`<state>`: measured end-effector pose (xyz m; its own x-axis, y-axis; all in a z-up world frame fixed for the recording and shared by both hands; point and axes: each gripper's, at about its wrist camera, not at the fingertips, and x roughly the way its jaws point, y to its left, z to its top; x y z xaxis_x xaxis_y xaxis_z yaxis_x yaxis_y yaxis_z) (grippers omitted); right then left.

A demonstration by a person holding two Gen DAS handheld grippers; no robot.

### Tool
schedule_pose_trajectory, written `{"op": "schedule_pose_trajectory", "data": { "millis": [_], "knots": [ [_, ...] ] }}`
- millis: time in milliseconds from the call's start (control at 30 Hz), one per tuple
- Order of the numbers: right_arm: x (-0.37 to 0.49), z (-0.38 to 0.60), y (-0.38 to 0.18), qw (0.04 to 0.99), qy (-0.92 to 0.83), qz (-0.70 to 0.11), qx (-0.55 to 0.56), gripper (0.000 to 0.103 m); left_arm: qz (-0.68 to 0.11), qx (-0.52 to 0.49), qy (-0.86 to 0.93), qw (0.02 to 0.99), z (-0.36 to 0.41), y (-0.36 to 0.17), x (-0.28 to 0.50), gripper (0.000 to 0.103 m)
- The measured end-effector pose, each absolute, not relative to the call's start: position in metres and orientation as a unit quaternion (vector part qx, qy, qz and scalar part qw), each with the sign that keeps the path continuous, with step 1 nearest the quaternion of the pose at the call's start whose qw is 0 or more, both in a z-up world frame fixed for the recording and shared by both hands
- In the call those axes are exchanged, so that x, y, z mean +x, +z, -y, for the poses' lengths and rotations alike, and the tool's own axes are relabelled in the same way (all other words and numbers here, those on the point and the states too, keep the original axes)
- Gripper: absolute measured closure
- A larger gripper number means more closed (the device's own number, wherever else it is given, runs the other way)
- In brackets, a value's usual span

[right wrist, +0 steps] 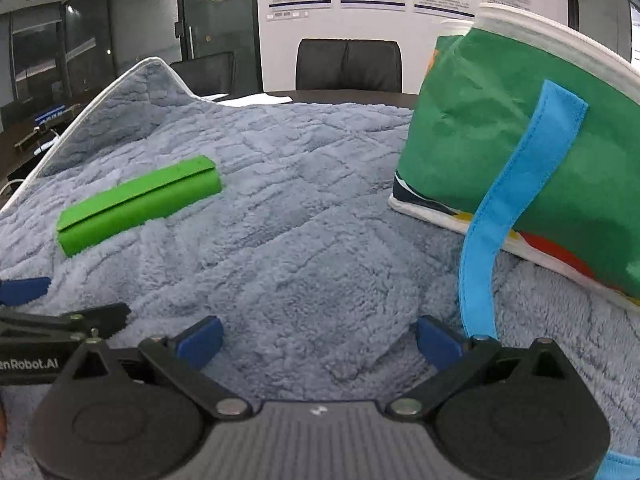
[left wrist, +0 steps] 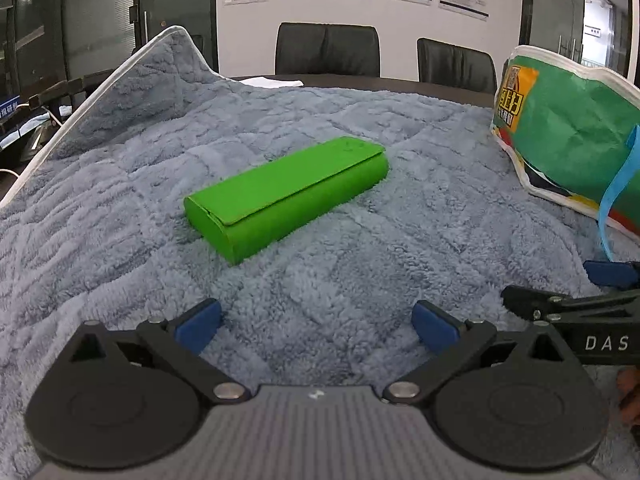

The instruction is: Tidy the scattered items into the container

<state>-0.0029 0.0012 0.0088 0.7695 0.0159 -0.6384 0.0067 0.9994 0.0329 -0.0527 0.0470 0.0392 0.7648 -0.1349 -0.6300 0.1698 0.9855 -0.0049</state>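
A bright green case [left wrist: 286,196] with a flap lies closed on a grey-blue fleece blanket [left wrist: 360,264], ahead of my left gripper [left wrist: 316,326], which is open and empty. In the right wrist view the case [right wrist: 138,203] lies far left. A green shopping bag [right wrist: 520,160] with a white rim and a blue strap [right wrist: 516,208] stands at the right, close to my right gripper [right wrist: 318,342], which is open and empty. The bag also shows in the left wrist view [left wrist: 568,128] at the right. Its inside is hidden.
The blanket's white-edged corner [left wrist: 176,40] rises at the back left. Black office chairs [left wrist: 328,50] stand behind the dark table. The right gripper's fingers [left wrist: 560,304] show at the left view's right edge, and the left gripper [right wrist: 60,320] shows at the right view's left edge.
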Motion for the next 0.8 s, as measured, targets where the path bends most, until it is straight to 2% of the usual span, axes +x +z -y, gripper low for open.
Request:
{"op": "schedule_pose_trajectory", "data": {
  "millis": [800],
  "knots": [
    [-0.0019, -0.0027, 0.0073, 0.94, 0.0, -0.34, 0.015, 0.0, -0.333, 0.024, -0.08, 0.939, -0.047, 0.0387, -0.0537, 0.0]
  ]
}}
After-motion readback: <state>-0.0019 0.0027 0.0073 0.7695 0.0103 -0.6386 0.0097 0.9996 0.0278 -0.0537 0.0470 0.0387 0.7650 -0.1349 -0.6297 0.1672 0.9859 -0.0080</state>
